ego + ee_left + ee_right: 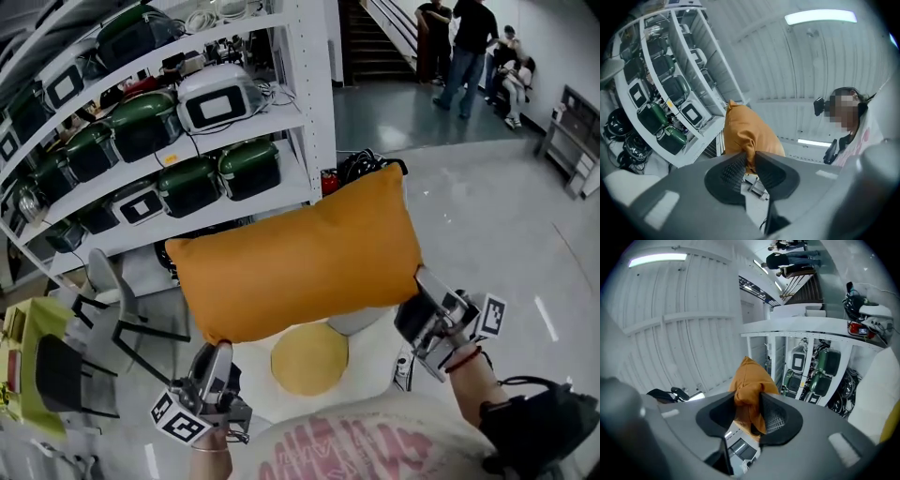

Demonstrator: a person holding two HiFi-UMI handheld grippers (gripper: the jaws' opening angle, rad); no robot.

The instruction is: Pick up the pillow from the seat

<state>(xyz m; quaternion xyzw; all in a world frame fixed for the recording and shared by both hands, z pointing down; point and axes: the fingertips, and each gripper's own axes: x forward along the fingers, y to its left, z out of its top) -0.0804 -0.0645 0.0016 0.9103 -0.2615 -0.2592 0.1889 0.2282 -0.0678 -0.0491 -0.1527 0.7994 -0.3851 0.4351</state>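
Shelving [300,103] behind, seat [309,361] below: I hold the pillow [295,262] clear, its long axis running between left tongs [219,349] and right tongs [420,286], each clamped on a lower corner.

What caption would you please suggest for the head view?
Left gripper and right gripper hold an orange pillow above the seat.

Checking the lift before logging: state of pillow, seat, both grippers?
pillow: lifted off the seat, held by both lower corners
seat: below, only a round yellow pad on it
left gripper: shut on pillow corner
right gripper: shut on bunched pillow corner
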